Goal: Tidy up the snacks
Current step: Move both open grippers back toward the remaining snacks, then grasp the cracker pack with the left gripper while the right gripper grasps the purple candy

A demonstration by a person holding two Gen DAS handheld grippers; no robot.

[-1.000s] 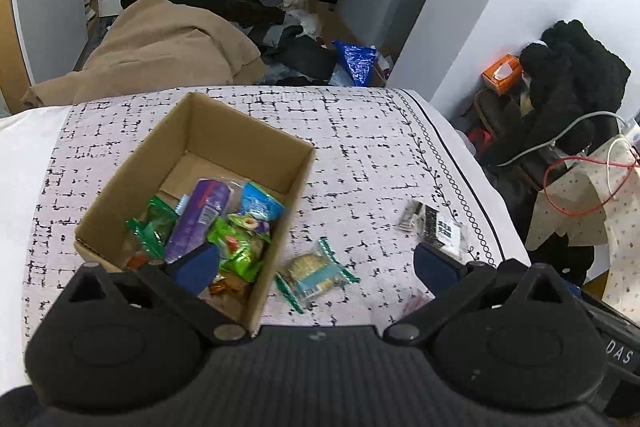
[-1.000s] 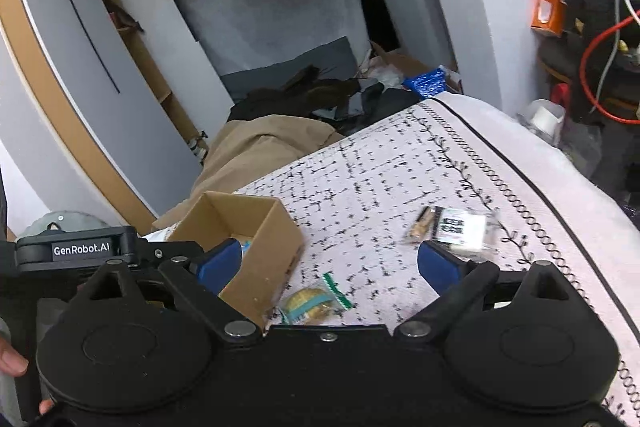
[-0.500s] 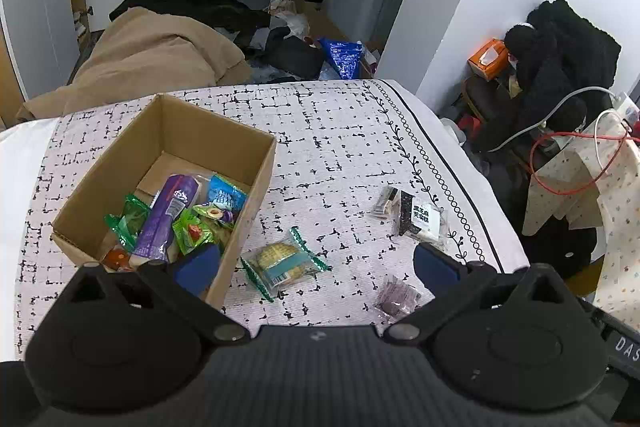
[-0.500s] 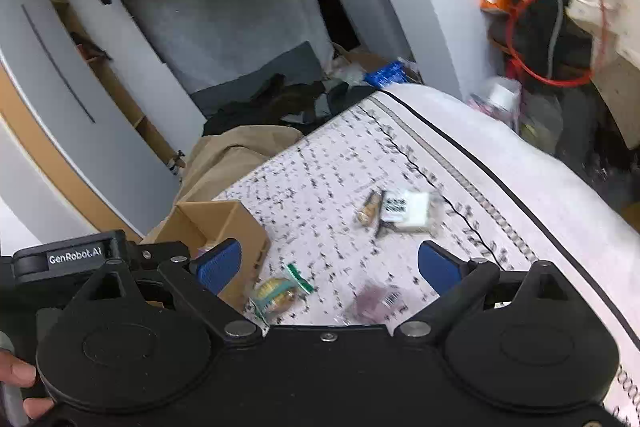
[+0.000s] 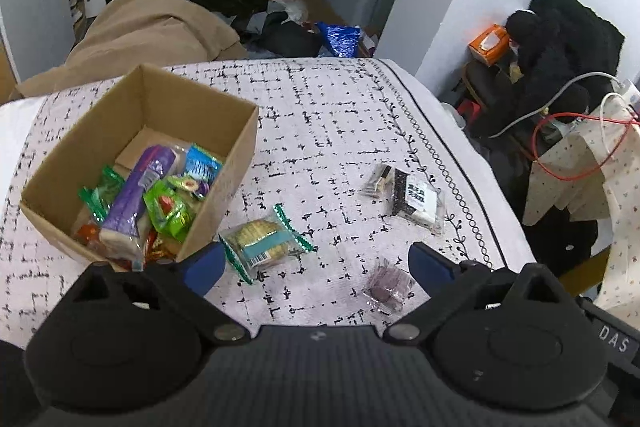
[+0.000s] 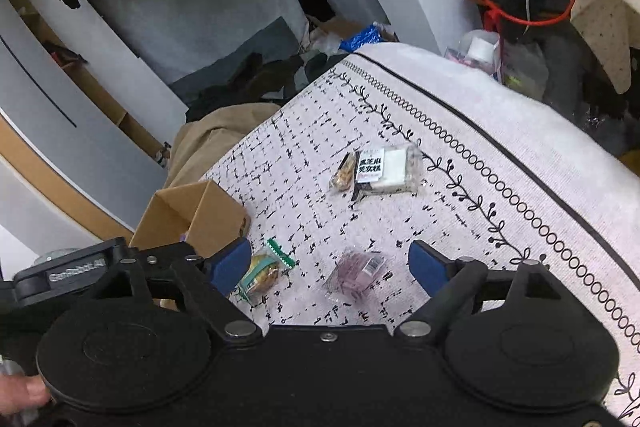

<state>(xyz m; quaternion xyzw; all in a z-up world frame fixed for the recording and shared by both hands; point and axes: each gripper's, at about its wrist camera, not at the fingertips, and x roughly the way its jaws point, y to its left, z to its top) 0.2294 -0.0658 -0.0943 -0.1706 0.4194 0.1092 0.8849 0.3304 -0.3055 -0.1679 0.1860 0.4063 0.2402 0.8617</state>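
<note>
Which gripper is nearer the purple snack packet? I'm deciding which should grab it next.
Probably right. The right gripper is open with the purple snack packet between its fingers. The left gripper, also open, has it beside its right finger.

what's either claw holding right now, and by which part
Nothing. The left claw and right claw are both open and empty; the cookie packet and purple packet lie loose on the cloth.
</note>
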